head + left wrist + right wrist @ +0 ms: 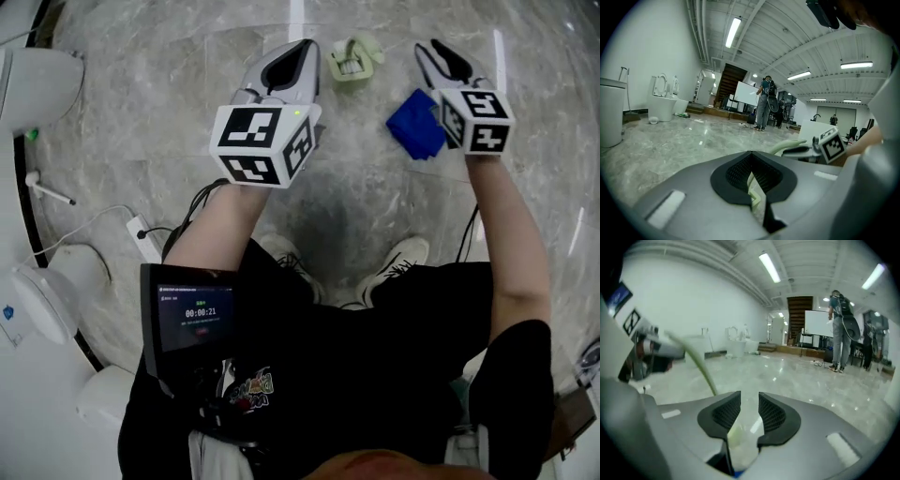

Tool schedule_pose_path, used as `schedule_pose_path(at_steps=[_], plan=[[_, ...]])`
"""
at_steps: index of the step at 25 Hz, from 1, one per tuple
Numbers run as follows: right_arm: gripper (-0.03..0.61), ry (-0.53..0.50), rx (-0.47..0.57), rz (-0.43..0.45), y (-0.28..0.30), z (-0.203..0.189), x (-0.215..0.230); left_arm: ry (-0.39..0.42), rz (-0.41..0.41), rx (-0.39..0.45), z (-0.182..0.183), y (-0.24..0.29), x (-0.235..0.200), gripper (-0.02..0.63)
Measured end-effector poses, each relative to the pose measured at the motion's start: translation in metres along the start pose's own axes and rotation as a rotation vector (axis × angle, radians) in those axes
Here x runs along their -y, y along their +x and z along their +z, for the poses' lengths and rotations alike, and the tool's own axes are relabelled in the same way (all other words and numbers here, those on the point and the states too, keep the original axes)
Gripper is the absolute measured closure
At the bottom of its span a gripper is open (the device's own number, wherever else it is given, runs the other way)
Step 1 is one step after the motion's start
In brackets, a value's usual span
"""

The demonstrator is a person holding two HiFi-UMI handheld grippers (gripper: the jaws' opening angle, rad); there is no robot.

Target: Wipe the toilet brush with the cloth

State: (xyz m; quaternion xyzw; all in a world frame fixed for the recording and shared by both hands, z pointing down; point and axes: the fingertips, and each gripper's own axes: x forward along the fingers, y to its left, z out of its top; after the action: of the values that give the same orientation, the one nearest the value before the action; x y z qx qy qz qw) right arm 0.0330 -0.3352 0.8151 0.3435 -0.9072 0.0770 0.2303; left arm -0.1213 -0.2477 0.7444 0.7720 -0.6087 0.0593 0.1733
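My left gripper (286, 66) (752, 180) is shut on the thin pale green handle of the toilet brush (787, 145). In the right gripper view that handle (696, 363) slants from the left gripper down towards my jaws. The brush's pale green head end (352, 59) shows just right of the left gripper's tips. A blue cloth (416, 126) lies crumpled on the marble floor, beside and below my right gripper (439, 54) (745, 416). Its jaws stand apart with nothing between them.
White toilets (37, 84) (42, 305) line the left side, with a power strip and cable (142, 234) on the floor near them. The person's shoes (403, 258) stand below the grippers. Far across the hall, people (764, 103) stand by a whiteboard.
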Motion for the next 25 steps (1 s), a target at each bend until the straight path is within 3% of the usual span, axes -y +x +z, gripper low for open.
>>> schedule_pose_path(at_steps=[3,7,9,14,17,20,22,25], plan=[[0.457,0.112,0.144,-0.009,-0.017,0.067,0.013,-0.014,-0.005,0.026,0.009,0.002,0.001,0.601],[0.471,0.024,0.202,-0.024,-0.025,0.100,0.008,-0.006,0.013,0.042,0.016,-0.003,-0.007,0.601],[0.474,-0.009,0.184,-0.028,-0.025,0.099,0.009,-0.024,0.021,0.047,0.018,-0.002,-0.010,0.601],[0.472,0.060,0.119,-0.002,-0.025,0.084,-0.003,-0.121,0.057,0.008,0.017,-0.016,-0.013,0.601],[0.471,0.004,0.060,-0.001,-0.047,0.078,-0.028,-0.207,0.037,-0.014,0.019,-0.035,0.005,0.601],[0.480,-0.079,-0.019,0.012,-0.080,0.068,-0.057,-0.160,0.008,-0.006,0.029,-0.055,0.030,0.601],[0.485,-0.054,-0.063,0.031,-0.107,0.061,-0.073,-0.149,0.019,-0.023,0.029,-0.075,0.043,0.601],[0.489,0.033,-0.123,0.050,-0.152,0.069,-0.093,-0.203,0.034,-0.130,0.020,-0.120,0.066,0.601]])
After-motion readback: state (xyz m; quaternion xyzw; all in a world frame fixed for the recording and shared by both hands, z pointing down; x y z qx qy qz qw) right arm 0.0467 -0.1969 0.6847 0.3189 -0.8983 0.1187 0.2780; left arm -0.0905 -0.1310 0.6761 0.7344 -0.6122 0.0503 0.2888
